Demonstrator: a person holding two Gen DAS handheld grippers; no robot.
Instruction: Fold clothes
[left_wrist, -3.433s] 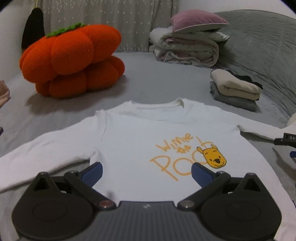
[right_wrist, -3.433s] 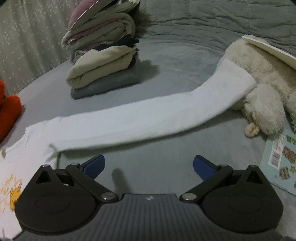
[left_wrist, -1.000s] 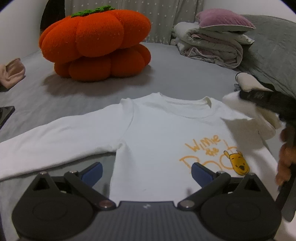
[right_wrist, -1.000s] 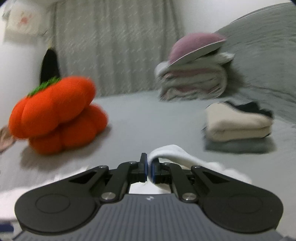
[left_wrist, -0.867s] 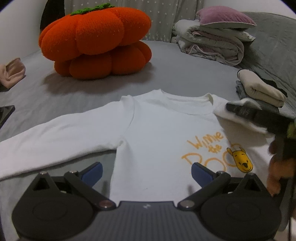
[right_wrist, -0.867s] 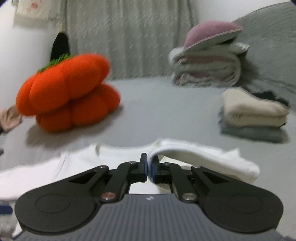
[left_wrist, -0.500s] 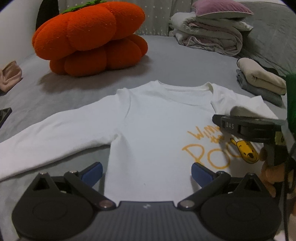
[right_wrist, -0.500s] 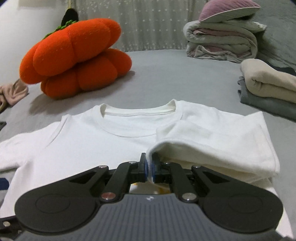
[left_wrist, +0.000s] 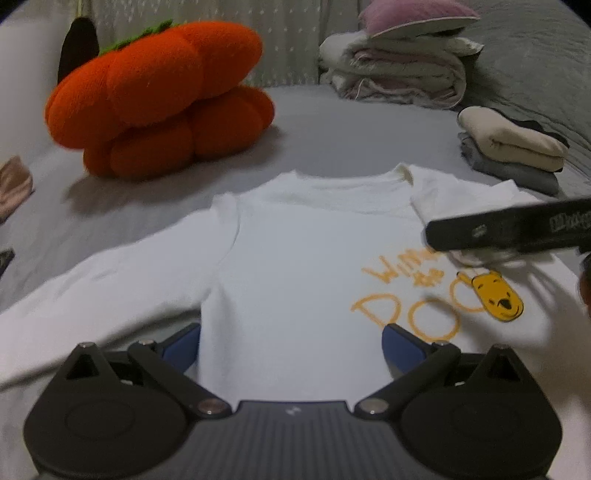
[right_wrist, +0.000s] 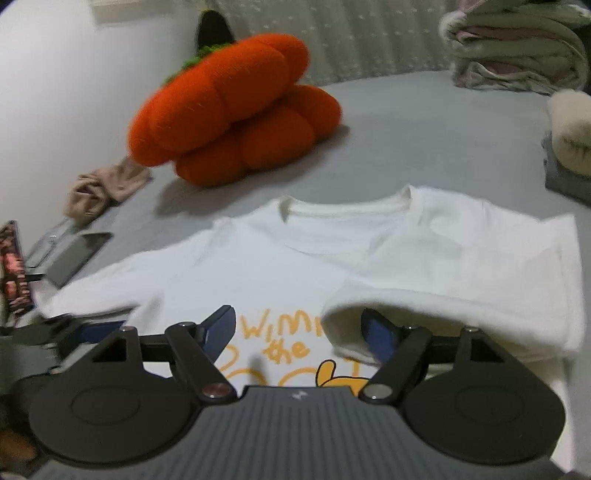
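Left gripper (left_wrist: 291, 338) nearest, held low over the hem of the white sweatshirt (left_wrist: 295, 266), jaws spread wide and released, blue fingertips (left_wrist: 183, 347) apart with nothing between them. Right gripper (right_wrist: 299, 325) also parted and gripping nothing, its right blue pad tucked just under the cuff end of the folded sleeve (right_wrist: 454, 291), its left pad above the orange lettering (right_wrist: 280, 336). Seen from the left wrist view as a blurred dark bar (left_wrist: 509, 229) crossing the right side of the garment.

Sweatshirt spread flat, front up, on the grey bed cover (left_wrist: 354, 147), collar toward the far side. Right sleeve doubled back over the chest, resting on the body of the garment near the yellow bear print (left_wrist: 498, 295). Left sleeve (left_wrist: 96, 291) stretched out flat toward the near left.

At the left edge, a dark flat device (right_wrist: 77, 258) and a crumpled beige cloth (right_wrist: 103, 188) lying on the cover. Farther back on the left, an orange pumpkin plush (left_wrist: 159, 99), well apart from the collar. On the right, a small stack of folded clothes (left_wrist: 513, 151), cream over grey. Farthest back, a pile of folded bedding (left_wrist: 399, 77) topped by a pink cushion (left_wrist: 413, 18), against a pale dotted curtain (left_wrist: 291, 33).
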